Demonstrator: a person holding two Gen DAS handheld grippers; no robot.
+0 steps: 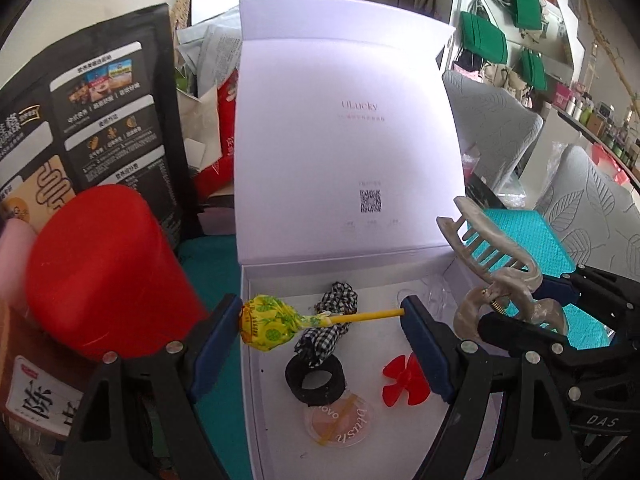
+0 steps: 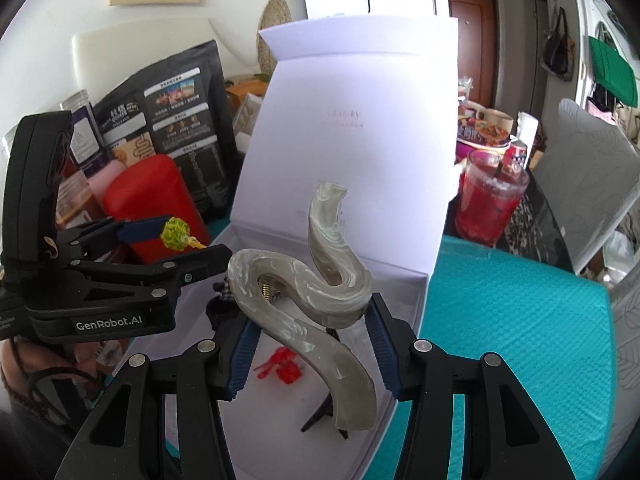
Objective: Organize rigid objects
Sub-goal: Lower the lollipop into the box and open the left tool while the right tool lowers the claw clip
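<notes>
Two loads: lollipop (image 1: 276, 322) spanned end to end between the pads of the left gripper (image 1: 322, 316); marbled hair claw (image 2: 316, 292) clamped across its hinge end in the right gripper (image 2: 310, 346).
Left gripper state: jaws wide, one pad on the yellow wrapped head, the other on the tip of the stick; nothing else between them.
Right gripper state: jaws part closed, pressing the two levers of the claw, teeth pointing up and away.
Place of both: over the open white box (image 1: 256, 360), lid propped upright behind; lollipop above the left half, claw at the right wall.
Already in the box: checked scrunchie (image 1: 326, 322), black hair ring (image 1: 315, 376), red propeller (image 1: 404, 386), round blush compact (image 1: 340, 420).
Risk, lollipop: held only at its two ends, so likely to pivot or pop out on any tilt; a thin stick tip on a flat pad gives little purchase.
Risk, claw: spring at the hinge probably pushes back against the pads; a slack squeeze could let it twist free and drop outside the right wall onto the teal cloth (image 2: 520, 340).
Risk, crowding: grippers just beside each other; a bump could knock either load loose.
Risk, surroundings: red canister (image 1: 108, 272) close to the left jaw, easily nudged while lowering.
Risk, landing: release from height could scatter the small pieces below.
</notes>
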